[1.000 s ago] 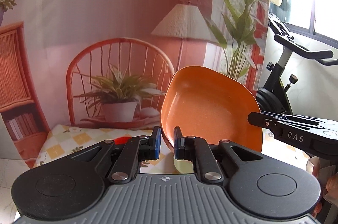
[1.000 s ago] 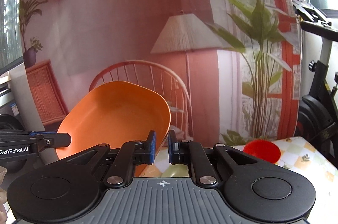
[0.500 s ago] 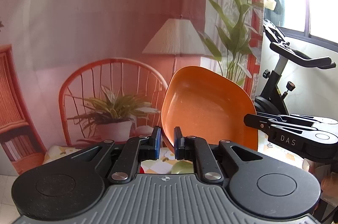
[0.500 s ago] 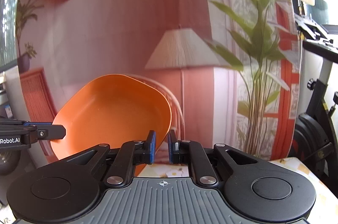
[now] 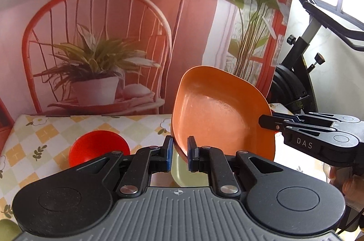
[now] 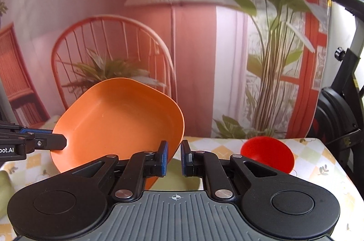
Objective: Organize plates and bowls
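Note:
An orange rounded-square plate [image 5: 218,118] hangs tilted above the table, held by two opposite rims. My left gripper [image 5: 179,153] is shut on its near rim in the left wrist view. In that view my right gripper [image 5: 267,122] clamps the plate's right edge. From the right wrist view, the plate [image 6: 118,120] sits left of centre, with my right gripper [image 6: 174,156] shut on its rim and my left gripper [image 6: 60,142] pinching the far left edge. A pale green plate [image 5: 179,175] lies on the table under the orange one. A red bowl [image 5: 99,147] stands apart on the cloth.
The table [image 5: 141,125] has a yellow checked flower cloth. The red bowl [image 6: 267,154] stands right of the grippers in the right wrist view. A green item [image 6: 3,186] sits at the left edge. A printed backdrop stands behind, and an exercise bike [image 5: 293,91] is to the right.
Both grippers tipped down and lowered the orange plate toward the table. The checked cloth and the red bowl came back into view. Both grips stayed shut on the plate.

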Demonstrator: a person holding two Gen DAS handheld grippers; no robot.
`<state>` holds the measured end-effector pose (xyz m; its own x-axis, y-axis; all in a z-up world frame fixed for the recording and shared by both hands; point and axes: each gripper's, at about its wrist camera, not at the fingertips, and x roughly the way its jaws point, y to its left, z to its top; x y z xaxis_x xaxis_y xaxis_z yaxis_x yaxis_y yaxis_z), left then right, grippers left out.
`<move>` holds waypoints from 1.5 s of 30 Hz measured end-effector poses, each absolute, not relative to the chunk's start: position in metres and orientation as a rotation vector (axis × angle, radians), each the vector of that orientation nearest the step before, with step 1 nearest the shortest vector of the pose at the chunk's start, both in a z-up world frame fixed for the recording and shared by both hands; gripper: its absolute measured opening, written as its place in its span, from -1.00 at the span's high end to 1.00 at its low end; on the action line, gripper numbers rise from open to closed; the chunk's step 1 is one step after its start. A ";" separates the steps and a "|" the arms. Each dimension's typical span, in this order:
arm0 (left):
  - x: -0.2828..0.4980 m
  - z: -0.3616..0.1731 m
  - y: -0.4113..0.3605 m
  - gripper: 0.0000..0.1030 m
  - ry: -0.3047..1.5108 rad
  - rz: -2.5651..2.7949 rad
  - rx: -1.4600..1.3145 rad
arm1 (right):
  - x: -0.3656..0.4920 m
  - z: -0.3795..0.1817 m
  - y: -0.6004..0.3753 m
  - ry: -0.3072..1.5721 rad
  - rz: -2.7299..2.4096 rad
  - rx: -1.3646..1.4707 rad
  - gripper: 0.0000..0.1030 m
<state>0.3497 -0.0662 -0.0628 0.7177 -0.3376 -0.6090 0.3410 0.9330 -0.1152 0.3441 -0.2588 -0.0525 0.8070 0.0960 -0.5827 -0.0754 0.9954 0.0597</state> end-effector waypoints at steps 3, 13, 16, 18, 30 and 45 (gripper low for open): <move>0.365 -0.083 -0.072 0.71 0.729 -0.388 -0.014 | 0.361 -0.069 -0.269 0.683 0.089 0.041 0.80; 0.385 -0.139 -0.089 0.68 0.864 -0.404 -0.013 | 0.394 -0.115 -0.284 0.821 0.080 0.044 0.83; 0.387 -0.146 -0.091 0.68 0.882 -0.401 -0.008 | 0.400 -0.124 -0.286 0.848 0.076 0.056 0.84; 0.389 -0.149 -0.091 0.68 0.890 -0.398 -0.003 | 0.402 -0.129 -0.286 0.865 0.076 0.057 0.84; 0.392 -0.157 -0.095 0.66 0.916 -0.375 0.013 | 0.404 -0.141 -0.283 0.896 0.070 0.052 0.85; 0.393 -0.162 -0.097 0.64 0.929 -0.366 0.018 | 0.404 -0.149 -0.282 0.937 0.065 0.049 0.75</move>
<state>0.3927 -0.0974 -0.1616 0.5413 -0.3007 -0.7853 0.3163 0.9381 -0.1412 0.4042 -0.2818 -0.1486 0.5903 0.0775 -0.8035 -0.0347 0.9969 0.0707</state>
